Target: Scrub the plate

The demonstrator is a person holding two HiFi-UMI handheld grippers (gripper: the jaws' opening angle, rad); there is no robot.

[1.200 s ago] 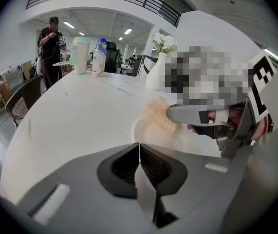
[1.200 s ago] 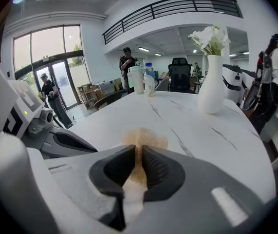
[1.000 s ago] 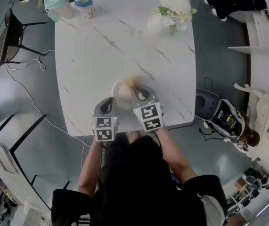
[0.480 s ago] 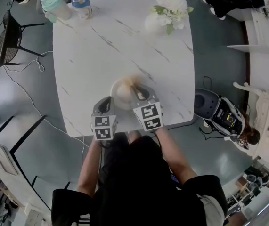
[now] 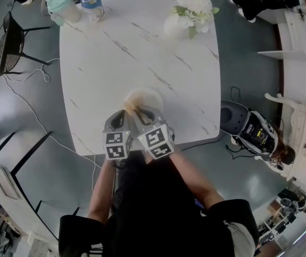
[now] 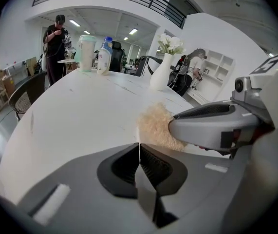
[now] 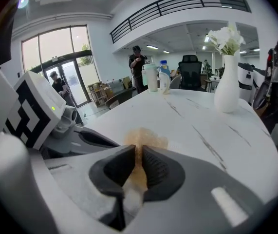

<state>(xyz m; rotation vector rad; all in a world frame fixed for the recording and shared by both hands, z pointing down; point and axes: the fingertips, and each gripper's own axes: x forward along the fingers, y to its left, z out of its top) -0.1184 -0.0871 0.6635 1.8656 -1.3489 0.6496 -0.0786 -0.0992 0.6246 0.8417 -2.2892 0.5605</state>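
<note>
Tan, fibrous scrubber [image 7: 147,136] was clamped between the jaws of the right gripper [image 7: 138,154]; its loose end lay over the near left part of the plate [image 5: 153,96]. The plate was white and sat on the white, marble-patterned counter [image 5: 115,52], close to the near edge and directly ahead of both grippers; it was hard to tell from the counter in either gripper view. Jaws of the left gripper [image 6: 139,149] stood together, with only a hairline between them and nothing made out in it; their tips lay at the plate's near left rim, just beside the right gripper; whether they pressed on the rim could not be told.

Handling, as judged: the plate looked stiff, smooth and glazed, so it was likely to slide on the slick counter under a sideways stroke, and would break if pushed off the near edge; it was best steadied at the rim on the side away from the scrubbing, pressed down or pinched at the lip, with the face left free. The scrubber looked light, soft and springy; it was best held by one end, as here, so that the free end could flatten on the plate.

No brand or writing was readable; the blue-capped bottle [image 5: 92,1] bore a label too small to read; the cup [image 5: 61,4] with a pale green lid showed no print that could be made out; the cubes [image 5: 154,139] carried black-and-white square markers, not letters.
</note>
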